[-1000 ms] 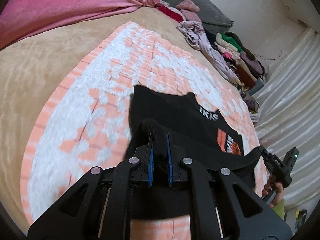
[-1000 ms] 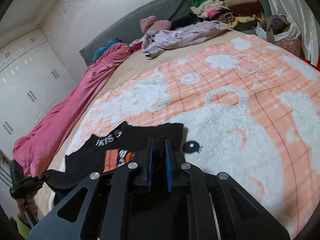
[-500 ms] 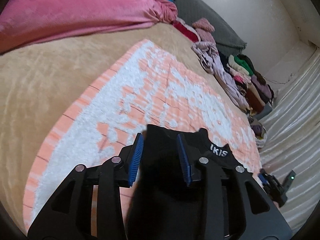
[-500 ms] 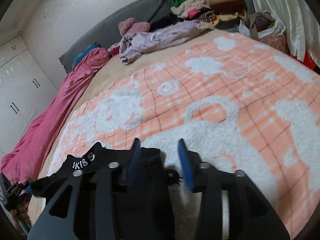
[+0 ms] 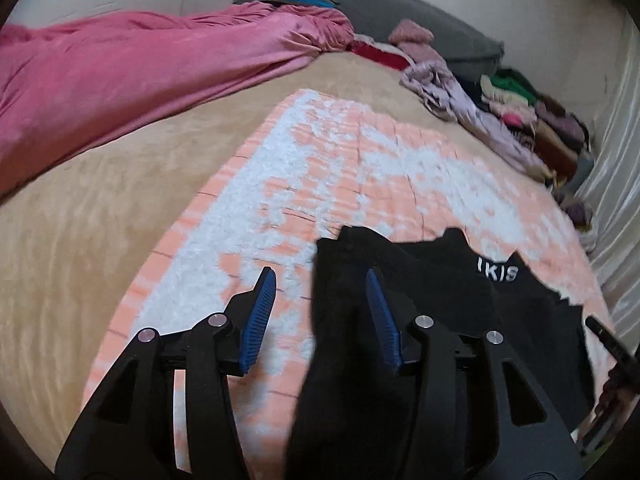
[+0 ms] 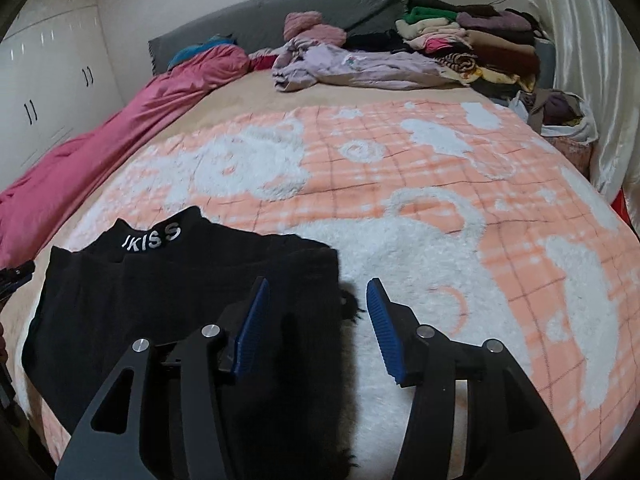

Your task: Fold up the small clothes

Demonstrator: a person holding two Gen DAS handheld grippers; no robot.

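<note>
On the blanket (image 6: 440, 184), your left gripper (image 5: 320, 312) and right gripper (image 6: 316, 320), clamped a second ago, now gape empty; black top (image 6: 160, 280) at nine o'clock lies folded.

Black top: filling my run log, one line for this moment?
left tool: open | right tool: open | black top: flat on blanket

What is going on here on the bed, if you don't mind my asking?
A person is folding a black top on the peach-and-white blanket. Both the left hand-held gripper and right hand-held gripper are open over the garment's side edges, gripping nothing. The top lies flat, collar lettering showing.
</note>
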